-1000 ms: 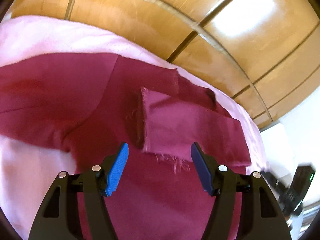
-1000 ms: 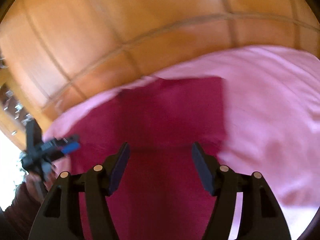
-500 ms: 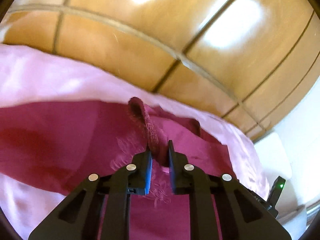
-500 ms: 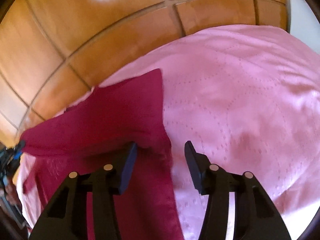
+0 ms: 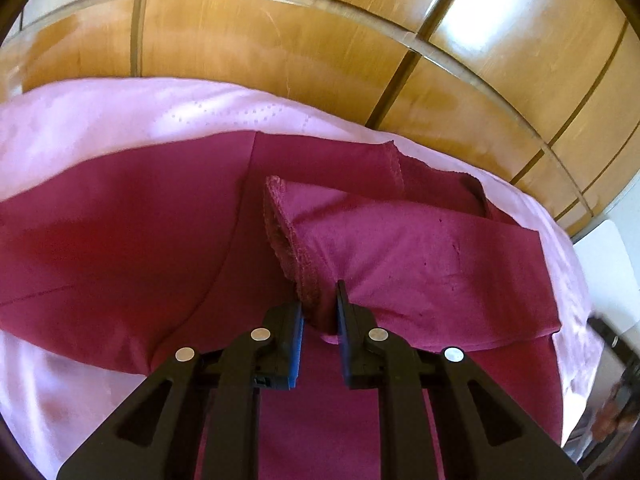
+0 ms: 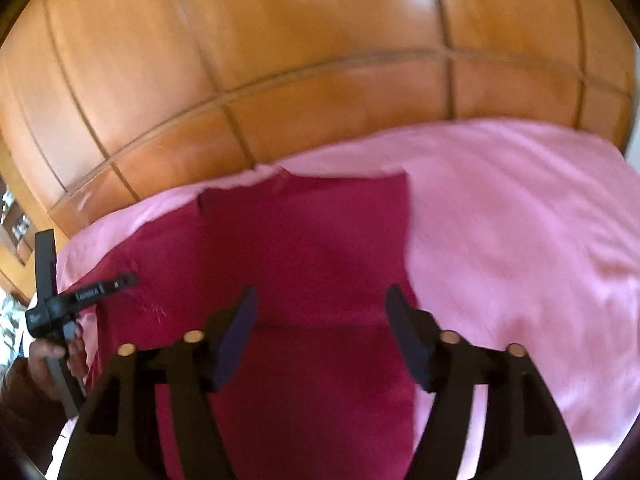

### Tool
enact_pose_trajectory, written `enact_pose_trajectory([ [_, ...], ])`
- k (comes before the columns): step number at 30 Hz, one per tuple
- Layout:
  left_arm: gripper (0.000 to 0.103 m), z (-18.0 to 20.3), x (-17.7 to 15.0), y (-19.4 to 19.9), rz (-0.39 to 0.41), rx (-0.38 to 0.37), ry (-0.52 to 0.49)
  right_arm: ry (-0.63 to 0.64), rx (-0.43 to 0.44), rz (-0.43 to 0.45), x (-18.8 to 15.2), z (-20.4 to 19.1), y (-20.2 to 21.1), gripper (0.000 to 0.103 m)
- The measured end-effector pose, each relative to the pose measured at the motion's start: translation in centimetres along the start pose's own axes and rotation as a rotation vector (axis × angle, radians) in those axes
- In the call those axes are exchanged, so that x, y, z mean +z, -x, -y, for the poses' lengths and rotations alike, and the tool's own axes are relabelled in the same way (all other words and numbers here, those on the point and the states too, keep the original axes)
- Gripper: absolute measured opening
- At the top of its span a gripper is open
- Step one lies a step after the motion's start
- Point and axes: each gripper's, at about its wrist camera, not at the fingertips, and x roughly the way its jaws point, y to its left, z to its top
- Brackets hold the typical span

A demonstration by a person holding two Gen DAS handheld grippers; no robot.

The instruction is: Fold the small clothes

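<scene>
A maroon garment (image 5: 120, 248) lies spread on a pink bedsheet (image 5: 120, 120). My left gripper (image 5: 319, 304) is shut on the frayed cuff of its sleeve (image 5: 420, 264), which is folded across the body. In the right wrist view the garment (image 6: 304, 240) lies flat with a folded sleeve at the far end. My right gripper (image 6: 320, 308) is open and empty just above the cloth. The left gripper (image 6: 80, 296) and the hand holding it show at that view's left edge.
A wooden panelled wall (image 5: 320, 40) rises right behind the bed. The pink sheet (image 6: 520, 240) stretches to the right of the garment. A white object (image 5: 604, 264) stands past the bed's right edge.
My left gripper closed on the sleeve cuff and has carried it back across the garment. My right gripper swung right beside the garment's edge, then returned over the garment, still open.
</scene>
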Motion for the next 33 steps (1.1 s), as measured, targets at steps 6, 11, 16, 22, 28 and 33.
enact_pose_trajectory([
  [6,0.02,-0.1,-1.1,-1.4,0.002,0.076,-0.05,0.04,-0.13,-0.184,-1.1,-1.2,-8.7,0.068],
  [11,0.026,-1.0,-1.4,-0.4,-0.005,0.035,0.019,0.059,-0.136,-0.103,-3.5,-0.7,-9.7,0.072],
  [16,0.028,-4.7,-3.1,3.1,-0.014,-0.065,0.195,0.082,-0.153,-0.085,-3.7,-0.8,-9.5,0.076],
  [22,0.055,-11.4,-6.1,9.6,0.111,-0.035,0.36,0.089,-0.167,-0.076,-3.5,-0.9,-9.7,0.076],
  [28,0.055,-20.6,-9.7,15.3,0.247,0.077,0.582,0.106,-0.21,-0.066,-3.7,-1.4,-9.8,0.081],
  [33,0.055,-27.4,-12.0,19.0,0.332,0.116,0.763,0.114,-0.231,-0.063,-3.7,-1.4,-9.8,0.083],
])
